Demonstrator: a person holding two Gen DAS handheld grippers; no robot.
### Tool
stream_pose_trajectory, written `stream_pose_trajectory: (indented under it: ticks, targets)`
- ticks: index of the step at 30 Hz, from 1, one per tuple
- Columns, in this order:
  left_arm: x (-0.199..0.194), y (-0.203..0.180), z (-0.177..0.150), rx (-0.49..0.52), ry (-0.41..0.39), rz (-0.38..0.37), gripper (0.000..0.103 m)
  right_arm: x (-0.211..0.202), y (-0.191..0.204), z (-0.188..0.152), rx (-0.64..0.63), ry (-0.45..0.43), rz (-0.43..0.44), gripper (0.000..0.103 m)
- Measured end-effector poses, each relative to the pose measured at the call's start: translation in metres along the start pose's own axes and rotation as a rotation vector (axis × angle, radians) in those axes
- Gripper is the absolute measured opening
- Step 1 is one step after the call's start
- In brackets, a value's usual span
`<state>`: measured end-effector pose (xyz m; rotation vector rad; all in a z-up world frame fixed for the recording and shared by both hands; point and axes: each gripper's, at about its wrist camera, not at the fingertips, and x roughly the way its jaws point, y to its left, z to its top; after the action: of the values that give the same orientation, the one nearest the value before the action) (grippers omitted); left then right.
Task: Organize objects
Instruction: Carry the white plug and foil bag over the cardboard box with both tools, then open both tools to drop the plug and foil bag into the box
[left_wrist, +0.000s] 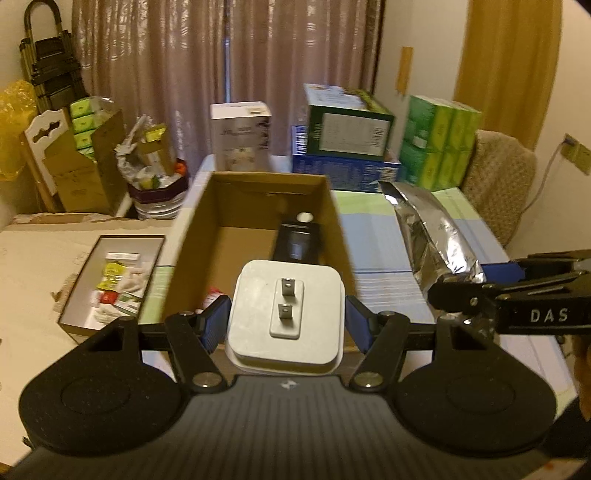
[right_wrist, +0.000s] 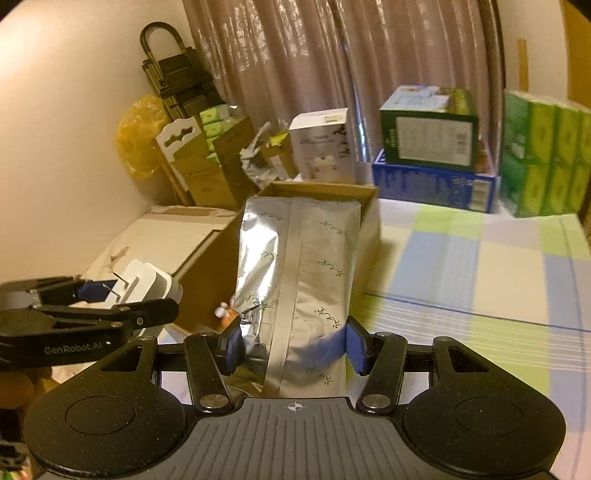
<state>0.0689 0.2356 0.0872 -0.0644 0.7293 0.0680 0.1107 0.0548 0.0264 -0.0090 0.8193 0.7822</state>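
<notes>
My left gripper (left_wrist: 286, 325) is shut on a white plug adapter (left_wrist: 286, 314) with two metal prongs, held above the near edge of an open cardboard box (left_wrist: 207, 221). A black item (left_wrist: 299, 242) with a white cap lies inside the box. My right gripper (right_wrist: 293, 345) is shut on a silver foil bag (right_wrist: 303, 273), held upright just right of the box (right_wrist: 317, 192). In the left wrist view the bag (left_wrist: 432, 236) and right gripper (left_wrist: 517, 295) show at the right. The adapter (right_wrist: 147, 282) shows at the left of the right wrist view.
A shallow tray (left_wrist: 110, 280) of small packets lies left of the box. A white carton (left_wrist: 240, 136), green and blue boxes (left_wrist: 347, 140) and green tissue packs (left_wrist: 439, 144) stand at the table's back. The checked tablecloth (right_wrist: 480, 266) spreads to the right. Cardboard boxes and bags stand at the left wall.
</notes>
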Motion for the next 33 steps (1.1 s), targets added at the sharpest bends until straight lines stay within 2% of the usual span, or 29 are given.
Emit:
stream_pose_trajectory:
  ticks: [11, 22, 24, 33]
  targets:
    - [0.045, 0.049, 0.018, -0.017, 0.036, 0.01, 0.062, 0.058, 0.005, 0.034, 0.075, 0.036, -0.001, 0.052]
    - [0.081, 0.06, 0.03, 0.005, 0.053, -0.013, 0.063, 0.093, -0.006, 0.039, 0.127, 0.066, -0.018, 0.052]
    - [0.087, 0.061, 0.03, 0.009, 0.054, 0.001, 0.085, 0.095, -0.007, 0.039, 0.128, 0.07, -0.019, 0.052]
    - [0.087, 0.069, 0.026, 0.007, 0.053, 0.024, 0.085, 0.1, -0.005, 0.037, 0.131, 0.073, -0.016, 0.052]
